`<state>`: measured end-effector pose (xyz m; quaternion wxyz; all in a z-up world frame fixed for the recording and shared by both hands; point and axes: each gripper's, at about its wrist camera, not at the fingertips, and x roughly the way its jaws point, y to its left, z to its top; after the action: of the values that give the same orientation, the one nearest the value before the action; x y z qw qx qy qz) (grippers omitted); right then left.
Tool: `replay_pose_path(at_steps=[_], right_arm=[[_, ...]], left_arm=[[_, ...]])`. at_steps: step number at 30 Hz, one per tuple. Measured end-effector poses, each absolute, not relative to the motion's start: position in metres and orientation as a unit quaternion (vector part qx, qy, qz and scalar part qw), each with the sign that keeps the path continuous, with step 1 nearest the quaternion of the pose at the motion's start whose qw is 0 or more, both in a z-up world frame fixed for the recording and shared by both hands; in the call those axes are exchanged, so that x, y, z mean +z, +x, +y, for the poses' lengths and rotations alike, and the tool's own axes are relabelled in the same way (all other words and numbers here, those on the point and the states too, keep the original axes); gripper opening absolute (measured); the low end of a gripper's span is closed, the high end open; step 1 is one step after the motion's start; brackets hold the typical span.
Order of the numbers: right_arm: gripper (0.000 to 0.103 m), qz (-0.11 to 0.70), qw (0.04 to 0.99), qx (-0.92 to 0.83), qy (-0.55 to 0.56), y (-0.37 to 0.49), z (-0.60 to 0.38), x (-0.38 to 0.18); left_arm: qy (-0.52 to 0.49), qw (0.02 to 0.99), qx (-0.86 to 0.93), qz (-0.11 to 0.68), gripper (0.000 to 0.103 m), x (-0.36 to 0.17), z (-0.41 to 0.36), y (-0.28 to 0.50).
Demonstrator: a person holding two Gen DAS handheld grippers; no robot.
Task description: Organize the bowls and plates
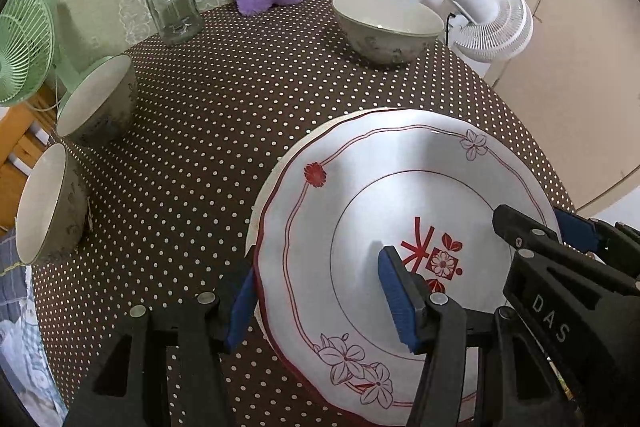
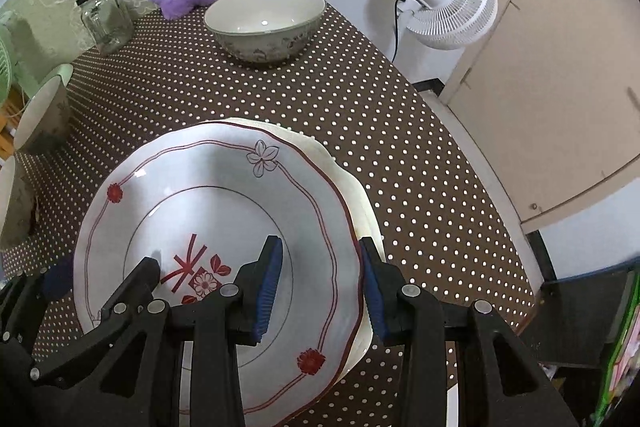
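left tongs and right tongs both gaping, straddling opposite rims of plate stack on table.

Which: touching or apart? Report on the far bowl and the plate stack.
Apart. The right wrist view shows dotted tablecloth between the bowl and the plate stack.
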<state>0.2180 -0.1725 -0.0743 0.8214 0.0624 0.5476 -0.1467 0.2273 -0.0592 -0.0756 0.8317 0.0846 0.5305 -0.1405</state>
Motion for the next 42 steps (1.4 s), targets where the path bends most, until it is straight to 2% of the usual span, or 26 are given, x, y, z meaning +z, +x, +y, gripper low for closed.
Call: replay_pose_path(at_steps=[21,28,30,32,34,36,42], right_arm=[[0.043,0.556,0.813,-0.159,0.07,0.224,-0.178,-0.084],[0.043,0.557,0.814,-0.152,0.067,0.218,-0.178,-0.085],[0.043,0.559,0.813,-0.148,0.066,0.218,-0.178,-0.085],[0.045,0.559,0.814,-0.141,0.069,0.218,-0.178,-0.084],[0.061,0.548,0.824,-0.121,0.08,0.216,-0.178,-0.079],[0.072,0.536,0.834,-0.104,0.076,0.215,-0.175,-0.071],[0.075,0.519,0.851,-0.064,0.048,0.22,-0.16,-0.051]], left_arm=[[0.136,0.833,-0.125,0.521,0.064,-0.085,-0.082,0.227],[0.119,0.832,-0.135,0.524,0.072,-0.083,-0.079,0.228],[0.107,0.831,-0.136,0.528,0.08,-0.083,-0.077,0.229],[0.102,0.833,-0.142,0.525,0.089,-0.08,-0.074,0.227],[0.102,0.837,-0.148,0.517,0.097,-0.074,-0.072,0.225],[0.1,0.841,-0.15,0.509,0.102,-0.069,-0.07,0.221],[0.063,0.855,-0.123,0.5,0.103,-0.049,-0.052,0.221]])
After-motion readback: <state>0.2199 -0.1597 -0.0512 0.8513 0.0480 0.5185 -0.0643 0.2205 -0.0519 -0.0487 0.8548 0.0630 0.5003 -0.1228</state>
